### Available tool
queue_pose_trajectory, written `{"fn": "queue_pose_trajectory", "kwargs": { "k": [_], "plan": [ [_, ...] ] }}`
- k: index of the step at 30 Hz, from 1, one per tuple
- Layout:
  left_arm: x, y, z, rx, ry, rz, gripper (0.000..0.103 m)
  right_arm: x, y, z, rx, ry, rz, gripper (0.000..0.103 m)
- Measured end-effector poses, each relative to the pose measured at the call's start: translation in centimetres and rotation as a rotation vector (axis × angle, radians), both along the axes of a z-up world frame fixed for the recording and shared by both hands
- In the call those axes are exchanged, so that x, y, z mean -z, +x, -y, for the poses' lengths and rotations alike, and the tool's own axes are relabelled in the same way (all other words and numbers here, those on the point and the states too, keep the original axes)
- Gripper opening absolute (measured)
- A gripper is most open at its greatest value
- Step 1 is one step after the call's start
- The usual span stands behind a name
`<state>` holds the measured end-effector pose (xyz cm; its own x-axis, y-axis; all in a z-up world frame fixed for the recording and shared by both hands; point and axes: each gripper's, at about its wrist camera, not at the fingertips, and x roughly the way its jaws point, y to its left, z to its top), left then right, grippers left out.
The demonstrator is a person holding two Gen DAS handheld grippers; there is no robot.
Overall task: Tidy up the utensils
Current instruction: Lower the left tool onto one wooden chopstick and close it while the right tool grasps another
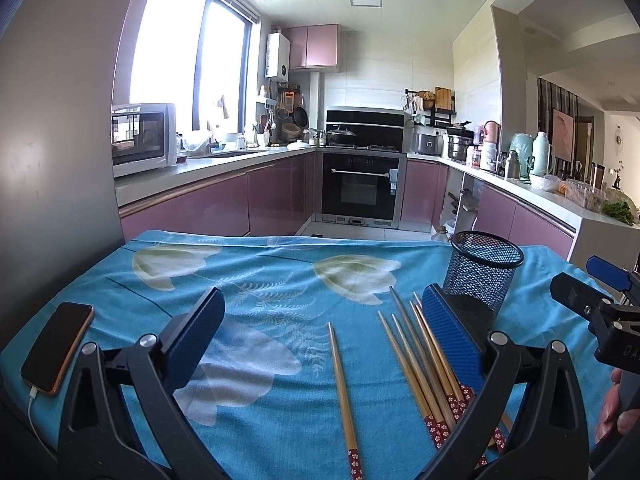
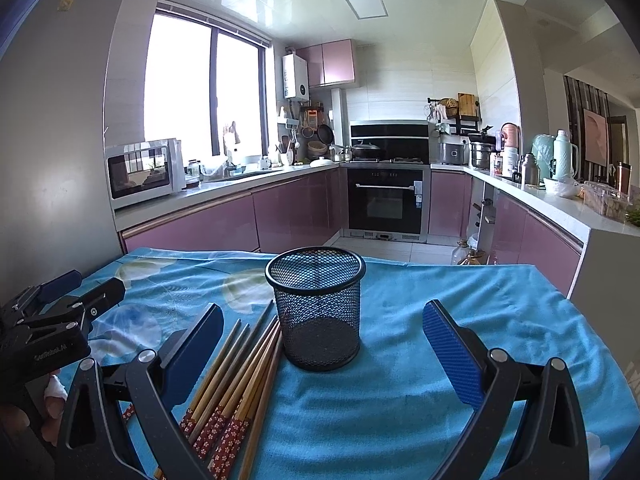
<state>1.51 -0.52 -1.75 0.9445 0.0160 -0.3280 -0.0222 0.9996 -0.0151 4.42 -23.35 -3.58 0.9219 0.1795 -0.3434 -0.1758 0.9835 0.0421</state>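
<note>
Your chopsticks (image 2: pixel 236 380) lie in a loose bundle on the blue flowered cloth (image 2: pixel 400 400), touching the base of the black mesh cup (image 2: pixel 318 308) at its 8 o'clock in the right wrist view, their red patterned ends toward you. One more chopstick (image 1: pixel 344 396) lies alone, a little apart at the bundle's 9 o'clock in the left wrist view. The cup stands upright with nothing in it (its dark bottom shows through the mesh).

Your left gripper (image 1: pixel 320 344) hangs over the cloth with its jaws spread wide; the single chopstick and most of the bundle lie between them, and neither is pinched. The blue pad (image 1: pixel 452 340) of its right jaw sits just in front of the cup. Your right gripper (image 2: pixel 324 356) is likewise spread wide, the cup standing between its jaws at 12 o'clock, with nothing held.

A phone (image 1: pixel 58 346) with a white cable lies at the cloth's 9 o'clock edge in the left wrist view. Beyond the counter stand pink kitchen cabinets (image 2: pixel 296 208), a microwave (image 2: pixel 142 172) at 10 o'clock, and a black oven (image 2: pixel 384 200) at 12 o'clock.
</note>
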Motion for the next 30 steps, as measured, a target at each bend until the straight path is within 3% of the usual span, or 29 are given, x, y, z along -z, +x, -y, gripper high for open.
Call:
{"fn": "queue_pose_trajectory", "kwargs": {
  "k": [23,30],
  "plan": [
    [1.5,1.5,-0.3,-0.001,0.008,-0.077,0.097,4.1,3.8,-2.8,-0.12,-0.056,-0.289,0.095],
    [3.0,3.2,-0.3,0.046,0.019,-0.19,0.097,5.3,5.4,-3.5,-0.143,-0.08,-0.389,0.079]
  ]
}}
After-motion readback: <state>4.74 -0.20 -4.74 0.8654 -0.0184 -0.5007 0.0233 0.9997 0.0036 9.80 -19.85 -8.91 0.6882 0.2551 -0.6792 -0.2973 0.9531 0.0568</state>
